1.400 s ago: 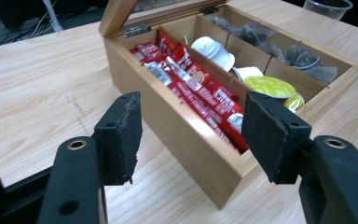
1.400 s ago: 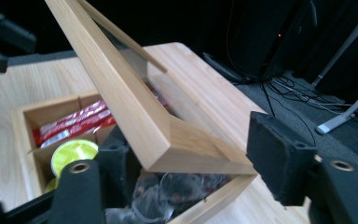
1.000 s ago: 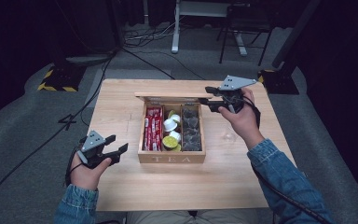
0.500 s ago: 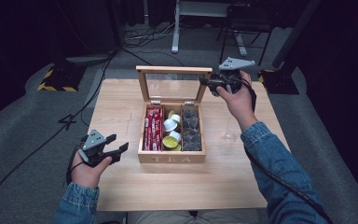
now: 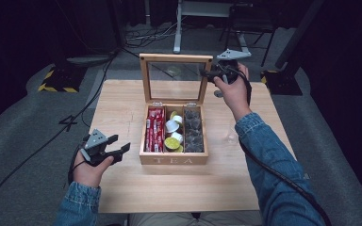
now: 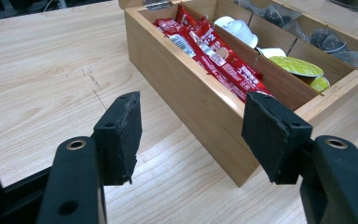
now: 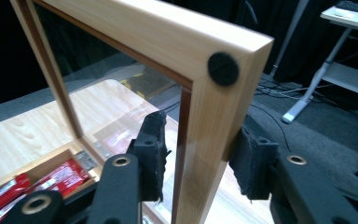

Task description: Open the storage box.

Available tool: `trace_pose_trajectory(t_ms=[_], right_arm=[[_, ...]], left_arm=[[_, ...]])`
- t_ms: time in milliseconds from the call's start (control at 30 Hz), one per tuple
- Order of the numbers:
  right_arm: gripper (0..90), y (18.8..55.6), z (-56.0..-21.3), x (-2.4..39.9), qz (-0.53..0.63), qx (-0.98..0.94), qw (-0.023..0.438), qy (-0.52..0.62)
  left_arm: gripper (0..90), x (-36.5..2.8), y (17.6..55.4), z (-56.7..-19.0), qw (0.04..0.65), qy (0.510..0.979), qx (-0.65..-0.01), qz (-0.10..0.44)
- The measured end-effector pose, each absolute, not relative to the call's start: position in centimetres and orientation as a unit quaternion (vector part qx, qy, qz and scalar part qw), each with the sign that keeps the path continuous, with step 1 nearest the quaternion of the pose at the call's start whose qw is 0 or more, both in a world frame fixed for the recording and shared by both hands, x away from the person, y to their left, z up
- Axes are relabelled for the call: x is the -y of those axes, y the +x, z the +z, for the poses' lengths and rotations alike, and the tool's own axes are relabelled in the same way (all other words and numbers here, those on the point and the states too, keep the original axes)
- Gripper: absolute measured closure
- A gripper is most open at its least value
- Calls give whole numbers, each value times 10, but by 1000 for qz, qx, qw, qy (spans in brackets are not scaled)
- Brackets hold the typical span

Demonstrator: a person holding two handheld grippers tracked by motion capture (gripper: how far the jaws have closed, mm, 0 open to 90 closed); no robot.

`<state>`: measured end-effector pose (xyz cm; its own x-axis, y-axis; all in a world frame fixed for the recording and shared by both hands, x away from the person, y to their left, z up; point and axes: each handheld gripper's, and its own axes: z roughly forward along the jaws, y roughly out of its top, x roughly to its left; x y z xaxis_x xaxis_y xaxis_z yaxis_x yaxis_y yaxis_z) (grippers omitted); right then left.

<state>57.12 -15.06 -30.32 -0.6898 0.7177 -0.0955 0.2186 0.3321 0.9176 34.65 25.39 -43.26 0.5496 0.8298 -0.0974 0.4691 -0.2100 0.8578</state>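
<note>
Jaws: right gripper [image 5: 206, 74] straddles the lid [image 5: 176, 77] frame, just reopening, one pad looks off the wood. High view: lid went from flat to upright behind tea box [image 5: 173, 159]; opening about done. Left gripper [image 6: 193, 135] jaws gape empty beside the box.

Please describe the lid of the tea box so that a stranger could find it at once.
On the wooden table stands a box marked TEA. Its lid rises upright from the far edge, its right side between the right gripper's fingers. Unlike the box, it is a wooden frame around a clear pane.
</note>
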Motion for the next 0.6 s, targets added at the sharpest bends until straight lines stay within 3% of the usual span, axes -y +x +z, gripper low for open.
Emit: trace_pose_trajectory(t_ms=[300,600], right_arm=[[471,588,-313,141,476,-778,271,307],[357,603,-333,137,469,-779,246,335]], left_arm=[[372,-255,346,-434,454,754,-432,199],[369,-255,347,-436,454,757,-431,190]])
